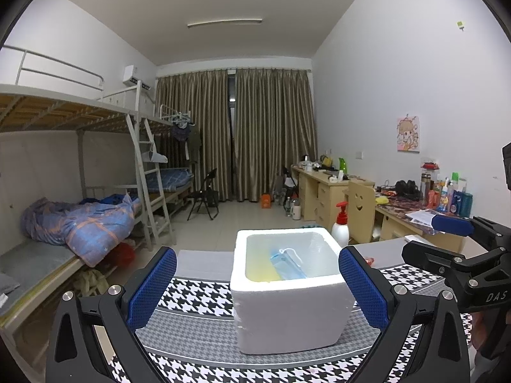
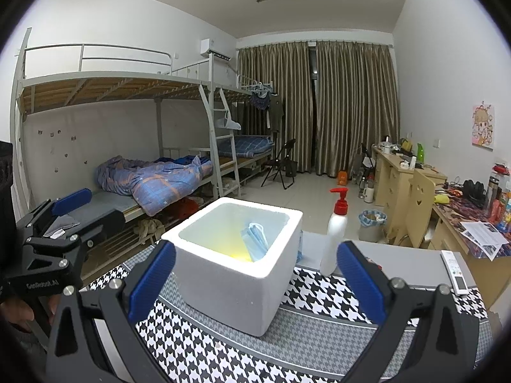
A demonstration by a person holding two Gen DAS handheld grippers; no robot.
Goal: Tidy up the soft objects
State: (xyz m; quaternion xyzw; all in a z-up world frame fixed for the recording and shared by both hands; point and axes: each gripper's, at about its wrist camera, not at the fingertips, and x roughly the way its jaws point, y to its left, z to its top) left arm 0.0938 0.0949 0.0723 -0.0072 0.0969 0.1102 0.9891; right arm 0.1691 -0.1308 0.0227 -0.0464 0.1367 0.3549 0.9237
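Left wrist: both grippers' fingers (image 1: 364, 282) apart, empty, before foam box (image 1: 287, 303) holding masks (image 1: 287, 263).

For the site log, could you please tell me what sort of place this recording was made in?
Most likely a shared dormitory room: metal bunk beds with a ladder line one wall, a row of cluttered wooden study desks lines the other, and drawn curtains close off the far end.

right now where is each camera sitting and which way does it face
Left wrist: on the left gripper, looking along its open fingers at the foam box straight ahead; the right gripper shows at the right edge.
Right wrist: on the right gripper, facing the foam box and pump bottle; the left gripper shows at the left edge.
Both share the box, face masks inside, and houndstooth cloth.
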